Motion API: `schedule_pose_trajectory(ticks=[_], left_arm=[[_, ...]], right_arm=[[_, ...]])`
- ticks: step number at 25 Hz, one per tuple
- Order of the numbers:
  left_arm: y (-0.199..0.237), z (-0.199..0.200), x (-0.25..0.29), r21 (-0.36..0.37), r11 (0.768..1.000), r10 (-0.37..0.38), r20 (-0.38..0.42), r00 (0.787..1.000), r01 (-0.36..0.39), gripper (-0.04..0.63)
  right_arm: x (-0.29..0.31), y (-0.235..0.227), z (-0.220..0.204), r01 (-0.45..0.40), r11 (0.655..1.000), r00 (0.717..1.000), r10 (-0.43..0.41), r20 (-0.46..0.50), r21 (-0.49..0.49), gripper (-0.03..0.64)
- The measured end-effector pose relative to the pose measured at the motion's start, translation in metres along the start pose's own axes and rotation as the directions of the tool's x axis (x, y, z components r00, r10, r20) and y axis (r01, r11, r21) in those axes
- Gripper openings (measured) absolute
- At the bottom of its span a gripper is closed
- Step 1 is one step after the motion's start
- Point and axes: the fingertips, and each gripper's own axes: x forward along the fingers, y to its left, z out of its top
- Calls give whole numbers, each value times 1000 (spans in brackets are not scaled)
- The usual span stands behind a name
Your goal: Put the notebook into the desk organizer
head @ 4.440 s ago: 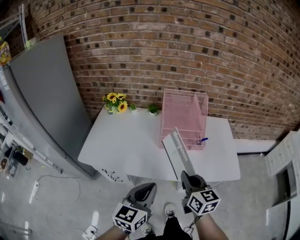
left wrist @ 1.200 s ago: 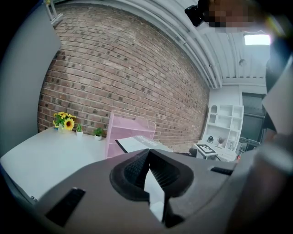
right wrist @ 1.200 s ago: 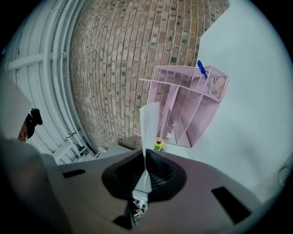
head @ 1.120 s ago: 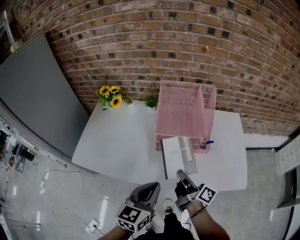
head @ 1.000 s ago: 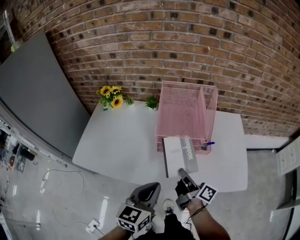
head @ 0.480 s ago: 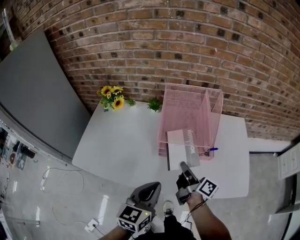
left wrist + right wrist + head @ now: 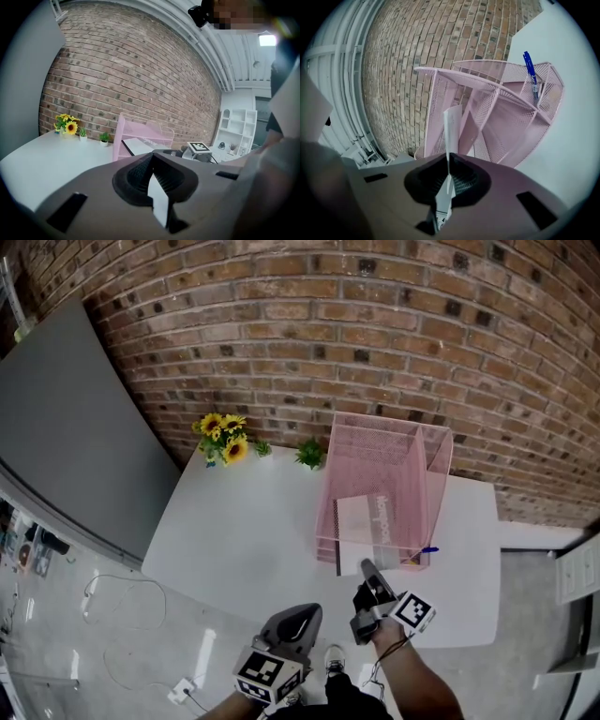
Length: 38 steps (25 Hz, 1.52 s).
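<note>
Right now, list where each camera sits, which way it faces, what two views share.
Head view: on the person's head, looking steeply down at the white table; shows left gripper, right gripper, forearm.
Left gripper view: on the left gripper, facing level across the table toward the brick wall; shows its shut jaws.
Right gripper view: on the right gripper, facing into the pink desk organizer; shows jaws shut on the notebook.
Shared: head and left gripper views both show the sunflowers.

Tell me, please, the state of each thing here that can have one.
desk organizer: upright on the table.
notebook: gripped at its near edge, partly inside the desk organizer.
right claw: shut on the notebook.
left claw: shut.
pen: standing in the desk organizer's side pocket.
</note>
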Motion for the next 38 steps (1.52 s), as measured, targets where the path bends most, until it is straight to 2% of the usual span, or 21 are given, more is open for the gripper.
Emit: schedule_pose_trajectory(ticks=[3,5,8,14,16,20,23,27,29,32,38], left_arm=[[2,0,6,-9,1000,1,-12,1000,-2,5],[3,0,9,-11,1000,1,-13,1000,-1,5],[3,2,15,-12,1000,1,-3,1000,-1,5],[6,4,23,-6,1000,1,-3,1000,-1,5],[7,4,24,-5,1000,1,-3,1000,-1,5],[7,5,25,-8,1000,-1,-4,1000,1,5],[6,5,25,-19,1000,-1,-7,1000,1,5],[5,3,24,-14,1000,-8,-5,1000,8,5],[5,2,24,-15,1000,-9,-8,1000,8,5],[4,0,23,-18,1000,-9,-10,1000,8,5],[4,-1,19,-19,1000,-7,-9,1000,6,5]], right_arm=[[0,-17,7,100,995,995,-100,-2,-23,12],[5,-17,12,94,995,996,-94,5,-21,12],[6,-27,17,160,987,987,-160,12,-7,12],[20,-18,22,130,991,991,-130,19,-30,18],[20,-18,21,150,987,989,-150,8,-55,26],[26,-8,17,125,975,990,-135,-45,-182,84],[30,1,13,95,938,985,-137,-105,-334,122],[30,3,5,77,814,958,-220,-183,-576,158],[29,0,1,66,770,944,-255,-211,-635,167],[27,-2,-2,51,738,932,-277,-233,-673,182],[25,1,-7,30,703,922,-294,-251,-711,242]])
